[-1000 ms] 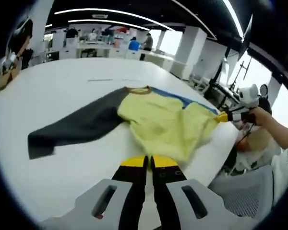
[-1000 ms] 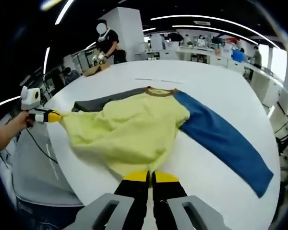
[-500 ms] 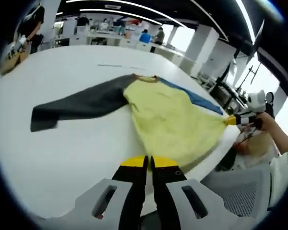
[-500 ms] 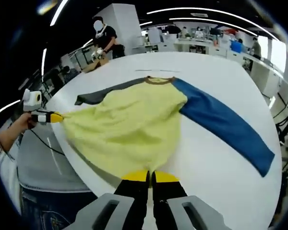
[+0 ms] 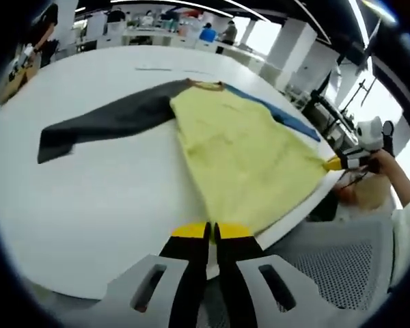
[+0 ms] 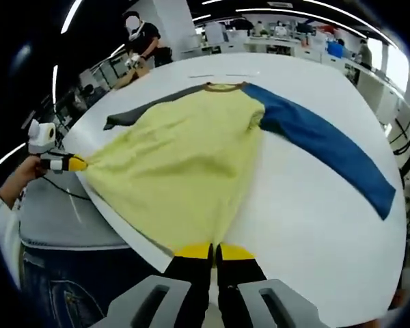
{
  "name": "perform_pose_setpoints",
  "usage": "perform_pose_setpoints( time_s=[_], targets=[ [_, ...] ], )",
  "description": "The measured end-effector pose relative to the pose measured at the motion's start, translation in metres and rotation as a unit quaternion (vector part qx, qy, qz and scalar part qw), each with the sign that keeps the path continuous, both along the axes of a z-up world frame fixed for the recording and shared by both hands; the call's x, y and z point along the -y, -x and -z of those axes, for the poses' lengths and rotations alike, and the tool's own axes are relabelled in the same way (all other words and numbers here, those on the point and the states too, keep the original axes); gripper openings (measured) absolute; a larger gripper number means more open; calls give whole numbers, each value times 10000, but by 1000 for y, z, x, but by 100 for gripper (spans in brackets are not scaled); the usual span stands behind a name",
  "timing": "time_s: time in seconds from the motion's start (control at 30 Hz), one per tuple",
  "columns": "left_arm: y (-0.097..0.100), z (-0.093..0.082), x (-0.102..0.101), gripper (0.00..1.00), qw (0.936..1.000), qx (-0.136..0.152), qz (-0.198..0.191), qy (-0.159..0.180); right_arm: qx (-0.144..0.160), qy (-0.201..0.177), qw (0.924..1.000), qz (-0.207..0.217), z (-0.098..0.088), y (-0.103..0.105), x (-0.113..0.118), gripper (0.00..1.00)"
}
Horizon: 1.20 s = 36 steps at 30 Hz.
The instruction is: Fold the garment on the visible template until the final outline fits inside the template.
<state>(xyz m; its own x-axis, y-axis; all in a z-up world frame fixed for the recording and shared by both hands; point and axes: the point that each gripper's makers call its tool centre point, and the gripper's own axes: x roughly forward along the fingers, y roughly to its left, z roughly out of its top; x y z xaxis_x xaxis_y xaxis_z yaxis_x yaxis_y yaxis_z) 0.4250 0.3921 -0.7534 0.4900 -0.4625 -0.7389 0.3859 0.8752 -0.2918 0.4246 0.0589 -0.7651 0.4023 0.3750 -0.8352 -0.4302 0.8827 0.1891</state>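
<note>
A long-sleeved shirt lies spread on the white table (image 5: 89,198). It has a yellow body (image 5: 239,147), a dark grey sleeve (image 5: 102,123) and a blue sleeve (image 5: 287,119). My left gripper (image 5: 212,231) is shut on one corner of the yellow hem at the table's near edge. My right gripper (image 5: 331,164), held in a hand, is shut on the other hem corner. In the right gripper view the right gripper (image 6: 214,251) pinches the hem of the yellow body (image 6: 184,157), and the left gripper (image 6: 78,163) holds the far corner. The blue sleeve (image 6: 328,147) stretches out to the right.
The hem hangs at the table's rim (image 6: 116,219), with floor below. A grey mesh chair (image 5: 342,266) stands close by. A person (image 6: 140,41) works at the table's far side. Faint thin marks (image 5: 157,68) lie on the table beyond the collar.
Both grippers have drawn the hem back toward the table's edge and apart. The yellow body, bunched and wrinkled before, now lies flat and taut. The sleeves slid along with it.
</note>
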Motion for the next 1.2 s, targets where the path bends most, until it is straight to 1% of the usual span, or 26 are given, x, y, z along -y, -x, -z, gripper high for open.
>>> perform_pose_setpoints(
  time_s=[0.13, 0.33, 0.47, 0.57, 0.73, 0.97, 1.07, 1.13, 1.2],
  targets=[
    [7, 10, -2, 1, 9994, -156, 117, -281, -62, 15, 10000, -11, 5, 5, 1, 0],
    [14, 21, -4, 1, 9978, -280, 224, -563, -208, -33, 9998, 55, 11, 11, 3, 0],
    [20, 26, -2, 1, 9973, -441, 227, -546, -251, 127, 9996, 66, 16, 15, 10, 0],
    [24, 30, -1, 1, 9968, -528, 240, -555, -270, 122, 9995, 57, 17, 16, 10, 0],
    [25, 30, -2, 1, 9965, -540, 242, -585, -305, 116, 9994, 62, 19, 17, 9, 0],
    [24, 29, -2, 1, 9964, -478, 303, -625, -337, 63, 9994, 99, 20, 19, 10, 0],
    [25, 28, -1, 2, 9961, -413, 391, -674, -321, 22, 9994, 100, 19, 18, 9, 0],
    [24, 27, -2, 3, 9962, -376, 411, -667, -271, -65, 9994, 219, 16, 16, 9, 0],
    [23, 23, -3, 6, 9970, -305, 398, -588, -230, -184, 9992, 267, 12, 14, 8, 0]
  ],
)
